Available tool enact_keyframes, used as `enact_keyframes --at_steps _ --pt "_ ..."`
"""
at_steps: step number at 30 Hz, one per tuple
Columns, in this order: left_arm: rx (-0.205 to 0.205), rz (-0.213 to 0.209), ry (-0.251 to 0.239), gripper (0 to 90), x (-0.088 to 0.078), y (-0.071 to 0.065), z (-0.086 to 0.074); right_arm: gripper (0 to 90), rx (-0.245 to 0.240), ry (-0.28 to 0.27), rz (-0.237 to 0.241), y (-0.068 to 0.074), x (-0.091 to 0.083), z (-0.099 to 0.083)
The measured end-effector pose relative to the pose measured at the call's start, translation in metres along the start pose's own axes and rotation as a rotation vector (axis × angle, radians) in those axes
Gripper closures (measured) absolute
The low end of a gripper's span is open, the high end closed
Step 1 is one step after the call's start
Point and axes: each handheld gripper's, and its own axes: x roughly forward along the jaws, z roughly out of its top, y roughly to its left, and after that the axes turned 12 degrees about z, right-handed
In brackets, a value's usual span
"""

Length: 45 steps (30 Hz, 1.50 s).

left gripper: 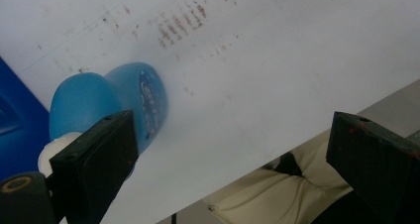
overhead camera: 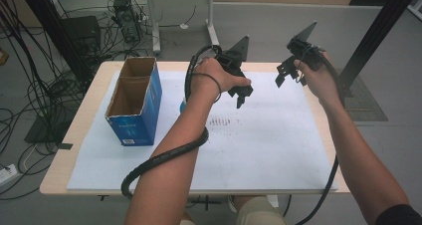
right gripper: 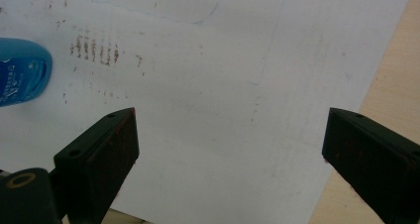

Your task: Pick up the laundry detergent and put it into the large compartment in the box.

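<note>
The bottle (left gripper: pixel 111 102) lies on its side on the white sheet (overhead camera: pixel 259 145), just right of the blue box (overhead camera: pixel 134 103), blue with a white cap end toward the left gripper (overhead camera: pixel 241 96). In the high view the left forearm hides most of it. That gripper hovers above the sheet with its jaws wide apart and nothing between them – in its own view the bottle sits behind the left jaw, not in the gap. The right gripper (overhead camera: pixel 286 75) is held higher, well off to the right, jaws likewise spread and empty.

The step in hand looks like the reach for the bottle. To do it well, swing the left gripper until the body lies squarely between the jaws, come down low, and close across the wide middle – not the tapered neck, where round plastic would likely slip.

The bottle carries white lettering and the box a pale mark low on its front; both are too blurred to read.
</note>
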Motion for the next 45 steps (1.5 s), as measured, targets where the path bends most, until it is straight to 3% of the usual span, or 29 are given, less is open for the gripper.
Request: enact_keyframes --at_steps 23,45 --pt "-0.005 0.011 0.0 6.5 -0.004 -0.001 -0.001 7.5 0.002 0.001 0.012 -0.001 -0.002 -0.003" --pt "-0.035 0.05 -0.003 6.0 -0.017 0.014 -0.012 7.5 -0.001 0.008 0.003 0.006 -0.001 -0.007"
